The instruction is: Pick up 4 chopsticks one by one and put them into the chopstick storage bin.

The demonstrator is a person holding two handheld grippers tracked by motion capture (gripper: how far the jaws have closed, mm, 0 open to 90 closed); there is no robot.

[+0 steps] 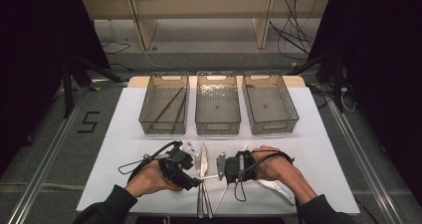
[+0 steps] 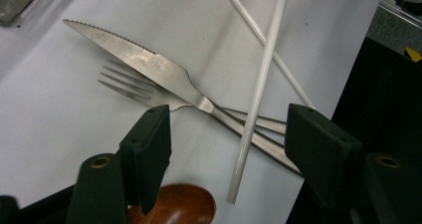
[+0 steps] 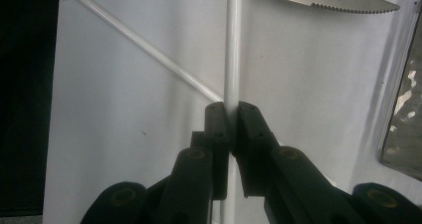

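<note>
Right claw [image 3: 230, 115]: jaws nearly together, clamped on 1 white chopstick [image 3: 233, 45]; pads press its 2 sides.
Held chopstick, axis: in the right gripper view it runs straight up the frame, away from the claw; in the left gripper view it [image 2: 262, 79] slants from the upper right down to a free end near the brown spoon bowl [image 2: 176, 204].
Held chopstick, place: front centre of the white desk [image 1: 124, 129], between the 2 hands, its free end over the knife and fork handles.
Second white chopstick [image 3: 142, 47]: lies on the desk, crossing under the held one just above the pads.
Left claw [image 2: 229, 134]: jaws stand well apart, pads [image 2: 149, 139] pressing on nothing; the knife and fork handles and the chopstick's free end lie in the gap.
Knife [image 2: 144, 64]: serrated blade points to the upper left in the left gripper view, handle runs toward the right jaw.
Fork [image 2: 132, 82]: lies beside the knife, tines the same way.
Bins: 3 clear bins [image 1: 217, 104] in a row at the back of the desk; the left bin holds brown chopsticks [image 1: 169, 104].
</note>
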